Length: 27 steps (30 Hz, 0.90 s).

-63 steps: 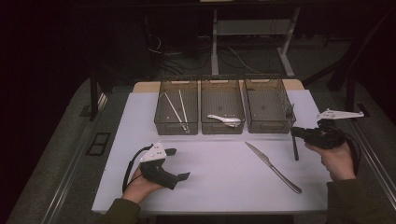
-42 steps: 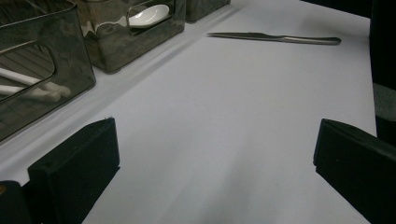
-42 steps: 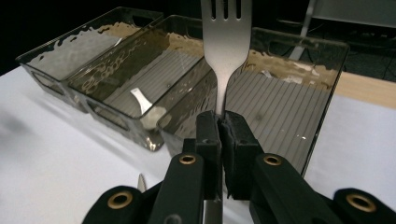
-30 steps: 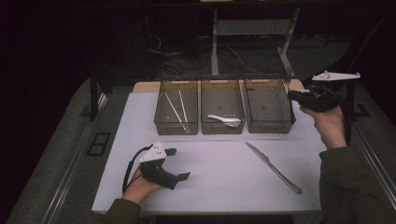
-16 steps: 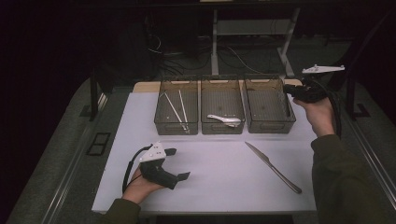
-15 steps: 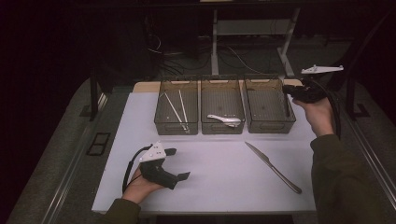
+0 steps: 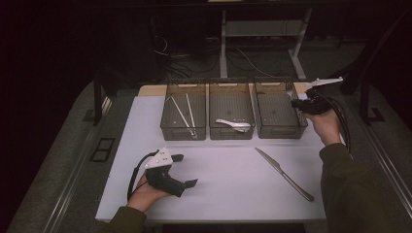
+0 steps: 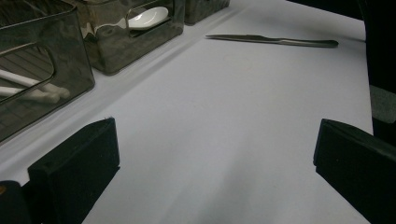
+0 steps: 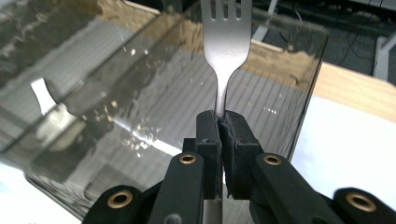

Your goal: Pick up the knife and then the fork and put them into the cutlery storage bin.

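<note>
Right gripper point(image 9: 223, 122): jaws pressed together on the neck of a metal fork point(image 9: 226, 42); seen from the high view, held at the right end of the bin row.
Fork: upright between the pads, tines pointing away from the gripper, over the near wall of the right bin point(image 7: 281, 127); in the high view its tines show just above that bin's far right corner.
Left gripper point(image 7: 185, 170): jaws wide apart with nothing between them, resting on the white table mat point(image 7: 233, 179) in the person's left hand.
Left bin point(image 7: 183, 130): holds white chopsticks point(image 7: 184, 112).
Middle bin point(image 7: 231, 132): holds a white spoon point(image 7: 234, 124).
Table knife point(image 7: 283, 173): lying flat on the mat, in front of the right bin, well apart from both grippers.
</note>
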Each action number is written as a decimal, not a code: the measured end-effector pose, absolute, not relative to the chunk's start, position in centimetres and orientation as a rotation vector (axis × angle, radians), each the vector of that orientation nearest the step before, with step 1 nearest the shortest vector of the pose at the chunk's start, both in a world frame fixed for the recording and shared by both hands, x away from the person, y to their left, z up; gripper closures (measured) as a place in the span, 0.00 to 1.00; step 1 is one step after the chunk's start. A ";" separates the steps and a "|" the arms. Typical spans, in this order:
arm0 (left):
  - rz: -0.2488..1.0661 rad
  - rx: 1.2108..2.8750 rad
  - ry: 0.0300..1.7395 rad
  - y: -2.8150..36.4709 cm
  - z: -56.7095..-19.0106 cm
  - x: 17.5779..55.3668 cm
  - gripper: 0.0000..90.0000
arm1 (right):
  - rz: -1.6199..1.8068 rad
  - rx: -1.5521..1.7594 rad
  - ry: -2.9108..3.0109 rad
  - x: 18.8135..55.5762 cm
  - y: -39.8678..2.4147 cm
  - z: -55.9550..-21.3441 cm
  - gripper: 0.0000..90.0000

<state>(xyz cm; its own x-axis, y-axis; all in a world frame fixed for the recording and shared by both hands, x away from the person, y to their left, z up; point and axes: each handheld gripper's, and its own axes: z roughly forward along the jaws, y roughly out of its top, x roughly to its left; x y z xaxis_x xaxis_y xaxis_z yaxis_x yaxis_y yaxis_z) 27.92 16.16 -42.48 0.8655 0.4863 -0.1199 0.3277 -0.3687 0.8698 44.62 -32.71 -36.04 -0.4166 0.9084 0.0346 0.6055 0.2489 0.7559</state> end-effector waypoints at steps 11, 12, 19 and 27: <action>0.189 1.988 0.594 16.1 -42.5 28.0 0.00 | 0.951 1.396 2.157 44.7 -32.9 -37.7 0.95; 0.188 1.988 0.595 16.1 -42.5 28.0 0.00 | 0.947 1.400 2.162 44.7 -32.9 -37.8 0.95; 0.188 1.988 0.595 16.1 -42.5 27.9 0.00 | 0.911 1.404 2.186 45.1 -32.6 -38.4 0.95; 0.188 1.987 0.594 16.1 -42.5 27.9 0.00 | 0.896 1.411 2.201 45.5 -32.4 -38.8 0.95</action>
